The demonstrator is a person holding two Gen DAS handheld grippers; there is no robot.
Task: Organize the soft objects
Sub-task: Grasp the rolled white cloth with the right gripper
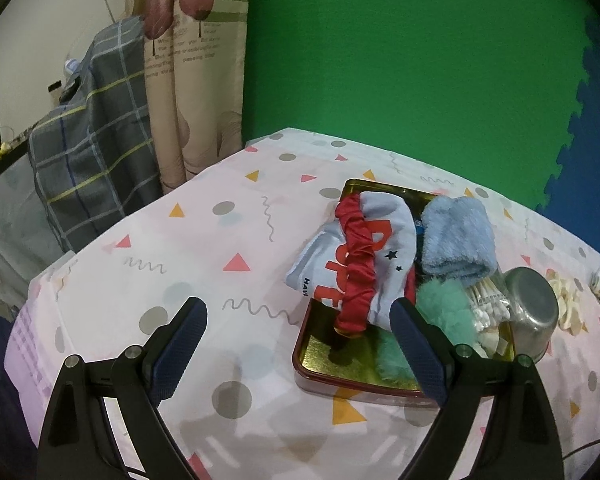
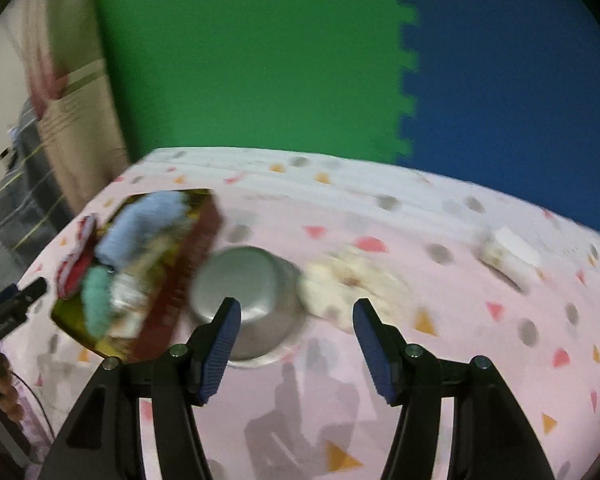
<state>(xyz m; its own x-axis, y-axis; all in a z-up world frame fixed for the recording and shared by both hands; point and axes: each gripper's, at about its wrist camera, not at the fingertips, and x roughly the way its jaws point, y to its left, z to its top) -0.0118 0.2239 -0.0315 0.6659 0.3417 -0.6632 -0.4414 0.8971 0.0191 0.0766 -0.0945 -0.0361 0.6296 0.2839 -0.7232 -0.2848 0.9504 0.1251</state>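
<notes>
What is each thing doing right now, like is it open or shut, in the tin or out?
left gripper: open, empty
right gripper: open, empty
tin: lidless, holding soft things
red scrunchie: in tin, draped over printed cloth
blue towel: rolled, in tin
metal bowl: upside down, beside tin
cream scrunchie: on the table, outside tin

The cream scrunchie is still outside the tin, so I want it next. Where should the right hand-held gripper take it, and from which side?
Come from above and pinch the near rim of the cream scrunchie: it lies flat, and the overturned steel bowl crowds its left side.
</notes>
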